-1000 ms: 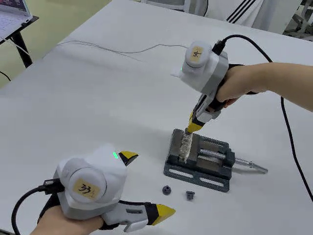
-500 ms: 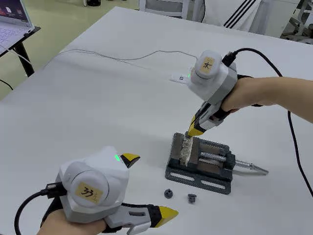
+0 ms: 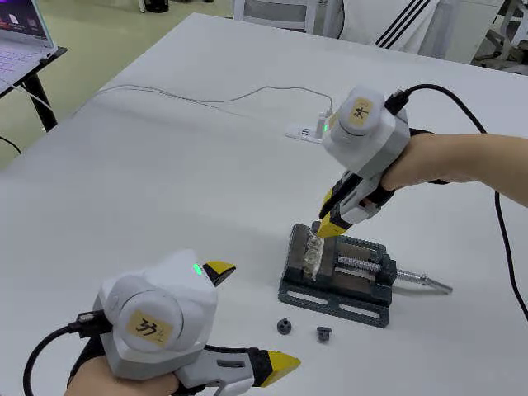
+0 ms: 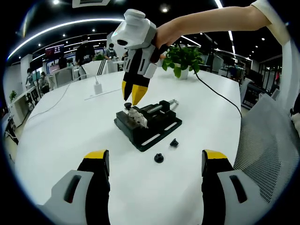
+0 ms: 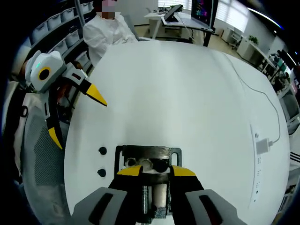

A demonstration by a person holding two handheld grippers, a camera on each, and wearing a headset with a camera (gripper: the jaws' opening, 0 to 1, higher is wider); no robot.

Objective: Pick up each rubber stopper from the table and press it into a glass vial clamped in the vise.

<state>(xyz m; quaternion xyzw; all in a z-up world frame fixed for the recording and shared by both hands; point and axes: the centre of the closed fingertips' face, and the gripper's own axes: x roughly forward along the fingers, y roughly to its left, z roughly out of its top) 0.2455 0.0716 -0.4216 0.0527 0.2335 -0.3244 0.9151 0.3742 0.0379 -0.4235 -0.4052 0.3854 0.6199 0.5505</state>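
Nearest, at the bottom edge of the head view: left gripper (image 3: 250,313), held in a hand, low over the white table (image 3: 165,181). Jaws spread wide, gripping nothing. Points toward the vise in its own view, with the two yellow tips flanking the scene.

Just past those tips, lying on the table and apart from each other: first loose stopper (image 3: 284,326) and, to its right in the head view, second loose stopper (image 3: 322,333). Both dark, both just in front of the vise, touching neither it nor a gripper.

Next, the vise (image 3: 338,285): dark metal, flat on the table, screw handle sticking out to the right in the head view. Clamps the glass vials (image 3: 313,256) at its left end. Clear glass, bunched together, number hard to tell. Atop the far end of that glass in the left gripper view: seated stopper (image 4: 126,106), small and dark.

Directly above it, right gripper (image 4: 131,96), tilted tips-down, held in a hand at the end of a bare forearm. Jaws nearly together with a narrow gap — nothing between them. Tips just over the seated stopper; contact hard to judge.

Farther back: white adapter (image 3: 307,130) on the table, with a thin cable (image 3: 206,100) trailing left. Farthest, at the top-left corner of the head view — a laptop (image 3: 18,25) on a side stand.
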